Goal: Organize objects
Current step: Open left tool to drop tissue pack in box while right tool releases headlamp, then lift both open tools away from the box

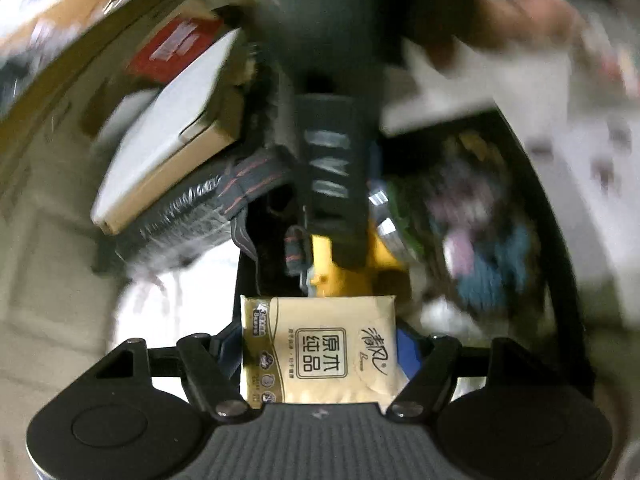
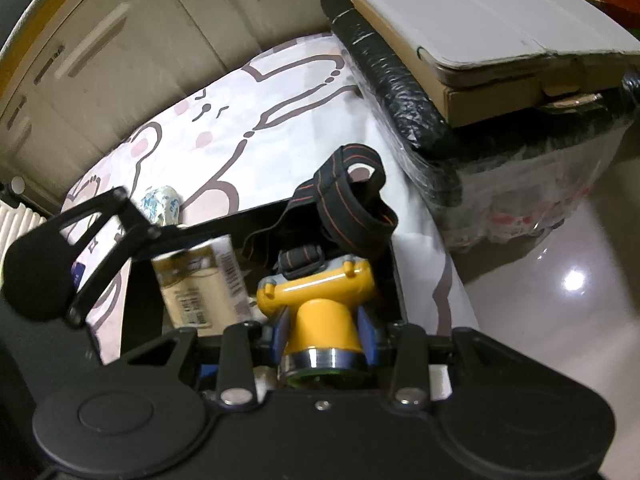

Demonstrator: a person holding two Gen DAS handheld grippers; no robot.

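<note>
While the left gripper (image 1: pixel 320 344) keeps its jaws closed on a beige tissue pack (image 1: pixel 320 350), the pack spans the whole gap between the blue pads and stands face-up to that camera, its printed label readable. Seen from the right wrist, the same pack (image 2: pixel 200 284) hangs over the left part of a black tray (image 2: pixel 394 276). The right gripper (image 2: pixel 326 340) has its jaws clamped narrow on the neck of a yellow headlamp (image 2: pixel 320 300), chrome lens ring toward the camera, its black strap with orange stripes (image 2: pixel 352 208) looping upward over the tray's far edge. Both objects sit above the tray, which rests on a bed sheet with a cartoon print (image 2: pixel 240 128). Beyond the tray's far right corner stands a bundle wrapped in black plastic (image 2: pixel 400 92) with a flat cardboard box (image 2: pixel 488 28) on top. Past the sheet's far edge are beige cabinet doors (image 2: pixel 120 52).
</note>
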